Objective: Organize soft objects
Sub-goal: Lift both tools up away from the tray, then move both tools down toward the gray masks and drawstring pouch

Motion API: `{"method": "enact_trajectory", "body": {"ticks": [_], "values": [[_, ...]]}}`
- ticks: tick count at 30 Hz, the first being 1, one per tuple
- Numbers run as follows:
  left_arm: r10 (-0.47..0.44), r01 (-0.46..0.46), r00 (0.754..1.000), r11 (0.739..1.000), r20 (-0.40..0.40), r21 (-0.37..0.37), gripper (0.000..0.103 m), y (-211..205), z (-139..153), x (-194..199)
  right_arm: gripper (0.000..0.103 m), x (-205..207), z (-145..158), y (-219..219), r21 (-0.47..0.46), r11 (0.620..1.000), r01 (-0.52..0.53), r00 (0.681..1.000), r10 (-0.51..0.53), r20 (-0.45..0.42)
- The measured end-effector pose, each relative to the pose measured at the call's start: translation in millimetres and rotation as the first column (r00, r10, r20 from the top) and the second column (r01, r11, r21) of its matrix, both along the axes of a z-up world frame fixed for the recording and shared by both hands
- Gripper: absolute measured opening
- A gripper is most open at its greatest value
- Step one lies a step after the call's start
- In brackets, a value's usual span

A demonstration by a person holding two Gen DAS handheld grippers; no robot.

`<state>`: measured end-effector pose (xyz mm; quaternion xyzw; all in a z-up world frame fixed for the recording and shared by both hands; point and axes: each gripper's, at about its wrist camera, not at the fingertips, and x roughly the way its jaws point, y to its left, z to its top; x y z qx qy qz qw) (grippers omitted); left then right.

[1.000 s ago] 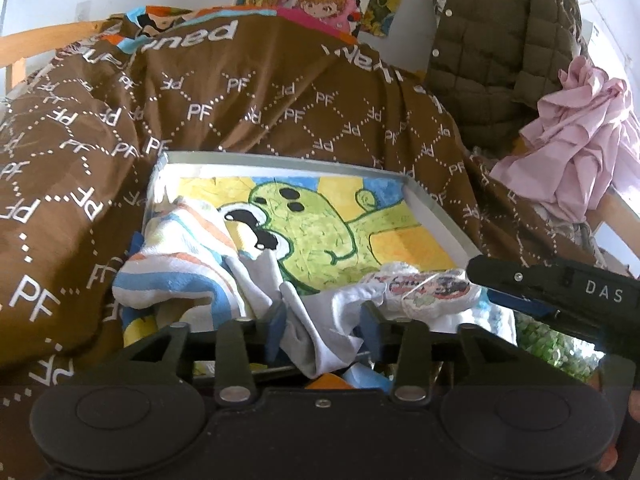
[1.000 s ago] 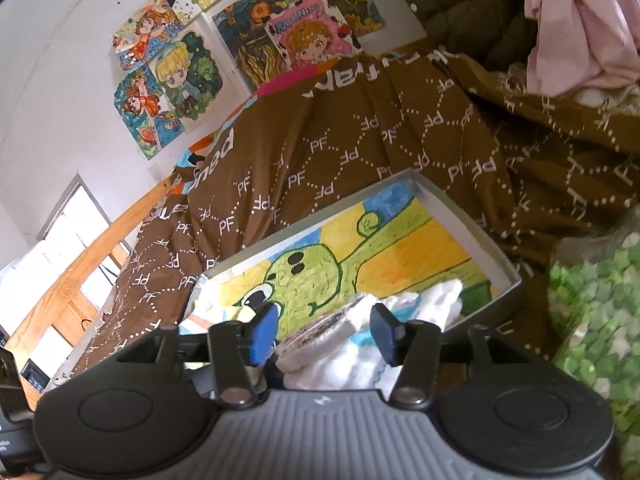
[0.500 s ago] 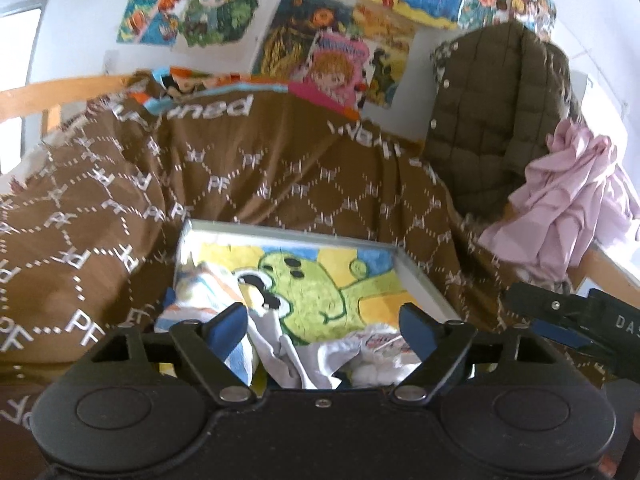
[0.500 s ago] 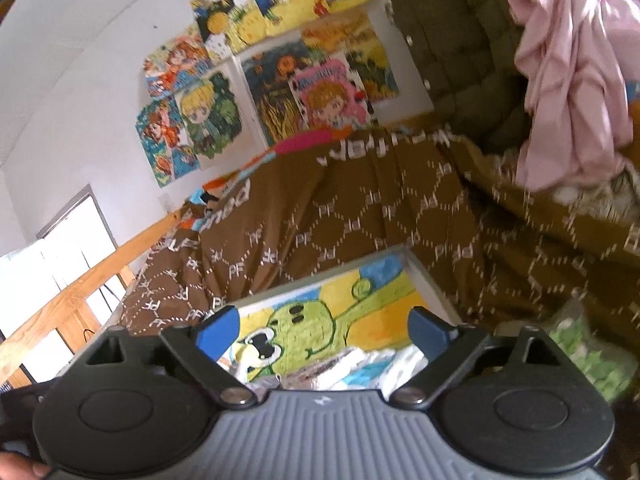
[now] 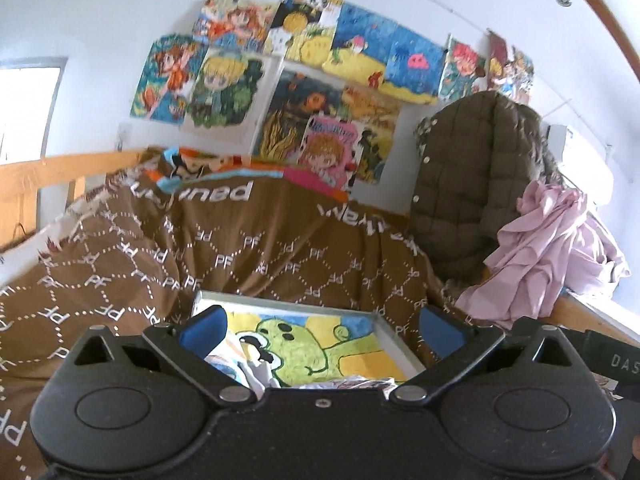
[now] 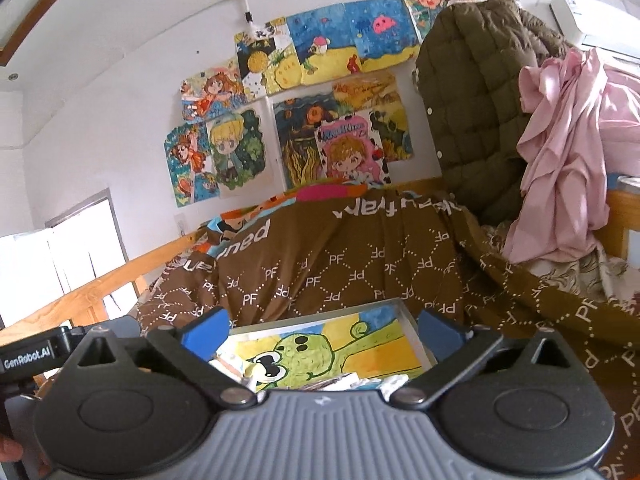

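Observation:
A shallow grey box (image 5: 394, 338) with a green cartoon picture on its floor lies on the brown bed cover; it also shows in the right wrist view (image 6: 412, 330). Soft cloth pieces (image 5: 236, 360) lie at its near end, mostly hidden behind the gripper body; they also show in the right wrist view (image 6: 348, 382). My left gripper (image 5: 322, 326) is open and empty, raised above the box's near end. My right gripper (image 6: 322, 326) is open and empty, also above the box.
A brown "PF" patterned blanket (image 5: 240, 252) covers the bed. An olive quilted jacket (image 5: 476, 184) and a pink cloth (image 5: 552, 256) hang at the right. A wooden bed rail (image 5: 60, 168) runs on the left. Drawings (image 5: 304, 80) cover the wall.
Both grippers have opened, let go of the cloth pieces in the box, and lifted and tilted up, so the wall now fills more of both views.

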<state>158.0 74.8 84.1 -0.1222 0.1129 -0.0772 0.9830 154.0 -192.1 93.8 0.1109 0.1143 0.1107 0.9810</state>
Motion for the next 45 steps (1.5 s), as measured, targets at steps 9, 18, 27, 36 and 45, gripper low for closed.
{"method": "enact_trajectory", "body": {"ticks": [9,18,27,36,45], "values": [[-0.009,0.007,0.999,0.999,0.044,0.032,0.102,-13.8,2.0,-44.1,0.103,-39.7,8.6,-4.3,-0.013,1.000,0.002,0.999,-0.002,0.047],[0.012,-0.013,0.998,1.000,0.063,0.012,0.102,-11.3,2.2,-75.7,0.103,-75.0,5.6,-2.1,-0.059,0.998,0.013,0.999,-0.010,0.048],[0.021,-0.022,0.999,1.000,0.041,0.011,0.102,-10.0,-3.1,-97.3,0.103,-95.8,0.1,-1.7,-0.074,0.997,0.011,1.000,-0.009,0.029],[0.037,-0.037,0.999,0.999,-0.012,0.031,0.102,-6.9,-12.6,-113.4,0.103,-106.5,-5.9,-0.1,-0.093,0.996,0.001,1.000,-0.001,0.002],[0.055,-0.053,0.998,0.998,-0.043,0.038,0.102,-3.1,-15.9,-125.7,0.103,-115.4,-12.7,1.2,-0.115,0.993,-0.003,0.999,0.000,-0.032]]}}
